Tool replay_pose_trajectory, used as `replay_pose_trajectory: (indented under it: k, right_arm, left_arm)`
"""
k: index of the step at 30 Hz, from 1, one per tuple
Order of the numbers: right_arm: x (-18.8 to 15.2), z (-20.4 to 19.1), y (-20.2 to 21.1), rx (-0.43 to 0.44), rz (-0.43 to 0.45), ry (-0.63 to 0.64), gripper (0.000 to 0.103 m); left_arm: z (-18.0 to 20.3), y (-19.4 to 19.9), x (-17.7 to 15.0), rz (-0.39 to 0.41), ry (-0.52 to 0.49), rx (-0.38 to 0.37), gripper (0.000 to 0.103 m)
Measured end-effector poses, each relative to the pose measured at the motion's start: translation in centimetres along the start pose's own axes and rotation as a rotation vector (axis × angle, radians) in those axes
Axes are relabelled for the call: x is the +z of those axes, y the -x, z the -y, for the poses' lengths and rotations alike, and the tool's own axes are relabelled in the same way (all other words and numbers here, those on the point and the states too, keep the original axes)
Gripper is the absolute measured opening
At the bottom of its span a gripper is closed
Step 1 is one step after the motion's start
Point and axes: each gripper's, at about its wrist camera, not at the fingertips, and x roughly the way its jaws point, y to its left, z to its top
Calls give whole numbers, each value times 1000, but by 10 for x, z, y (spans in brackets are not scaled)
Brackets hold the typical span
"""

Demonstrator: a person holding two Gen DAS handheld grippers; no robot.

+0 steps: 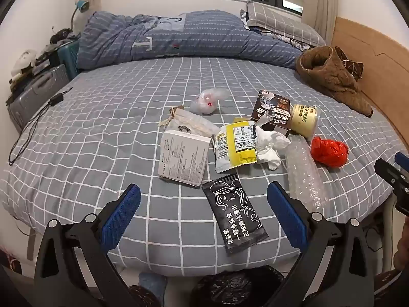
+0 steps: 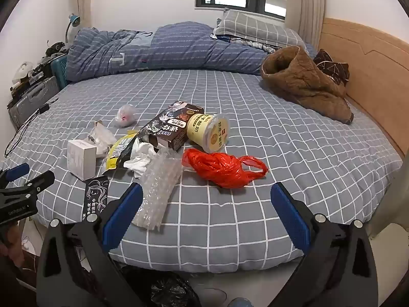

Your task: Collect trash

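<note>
Left wrist view showed the left gripper (image 1: 203,194) w/ jaws spread as wide as they go, nothing between the pads, hovering over the near edge of the bed (image 1: 102,117). Right gripper (image 2: 203,199) was the same: fully spread, empty.

Trash lay in a loose cluster mid-bed. Nearest the left gripper was the black sachet (image 1: 234,213), flat on the sheet, w/ the white box (image 1: 182,157) just behind it. Yellow snack wrapper (image 1: 236,144), crumpled tissue (image 1: 269,144) and bubble wrap (image 1: 304,168) touched or overlapped each other. Red plastic bag (image 2: 222,167) sat just ahead of the right gripper, yoghurt cup (image 2: 208,131) and brown carton (image 2: 170,128) behind it. A clear wad (image 1: 208,101) lay apart, further back. A black bin bag (image 1: 230,290) showed below the bed edge, prob. the drop point.

Risks, as I judged them: the flat sachet could slide on the sheet rather than lift, since the pads have no edge to bite. Soft mattress would give under pressure, so a downward press could pinch the sheet too. Overlapping pieces might drag neighbours off the edge. The cup, on its side, could roll.

Room: grey checked sheet, blue duvet (image 1: 179,35) bunched at the far side, brown fleece garment (image 2: 304,87) by the wooden headboard (image 2: 370,71), suitcase (image 1: 35,92) and clutter at far left, window behind.
</note>
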Motion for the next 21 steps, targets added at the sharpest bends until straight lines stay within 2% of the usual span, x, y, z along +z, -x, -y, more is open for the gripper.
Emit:
replay_pose_trajectory:
  k: [21]
  right_arm:
    - [0, -5, 0, -7, 16, 17, 96]
  left_arm:
    - [-1, 7, 3, 14, 9, 7, 97]
